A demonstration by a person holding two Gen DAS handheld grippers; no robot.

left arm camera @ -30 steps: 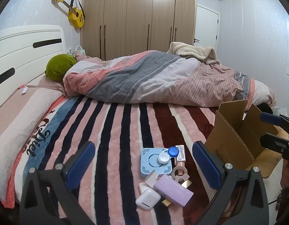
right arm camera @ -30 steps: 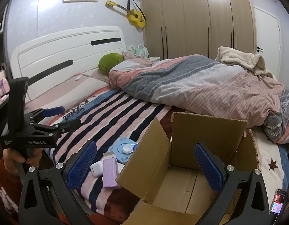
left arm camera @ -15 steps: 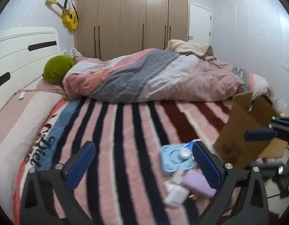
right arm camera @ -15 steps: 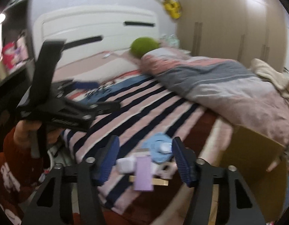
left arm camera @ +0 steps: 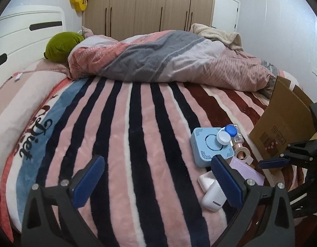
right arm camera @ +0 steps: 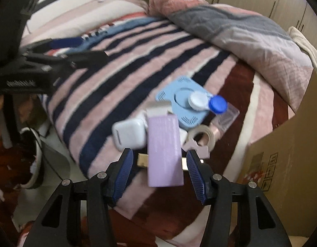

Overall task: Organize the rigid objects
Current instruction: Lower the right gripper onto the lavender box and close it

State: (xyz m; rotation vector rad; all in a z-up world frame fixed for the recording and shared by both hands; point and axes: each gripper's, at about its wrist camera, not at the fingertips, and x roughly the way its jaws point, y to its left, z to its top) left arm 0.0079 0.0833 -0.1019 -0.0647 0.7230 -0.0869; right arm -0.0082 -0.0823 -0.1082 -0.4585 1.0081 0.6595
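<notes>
While no item yet lies in the cardboard box, the right gripper, jaws half open, straddles the ungripped purple box on the bed; the left gripper hovers wide open, empty; the clutter lies beside its right jaw.

You can read "Diet" in dark script on the striped blanket near its pillow end. The cardboard box carries printed handling symbols, and the left gripper's white lettering is too blurred to read.
</notes>
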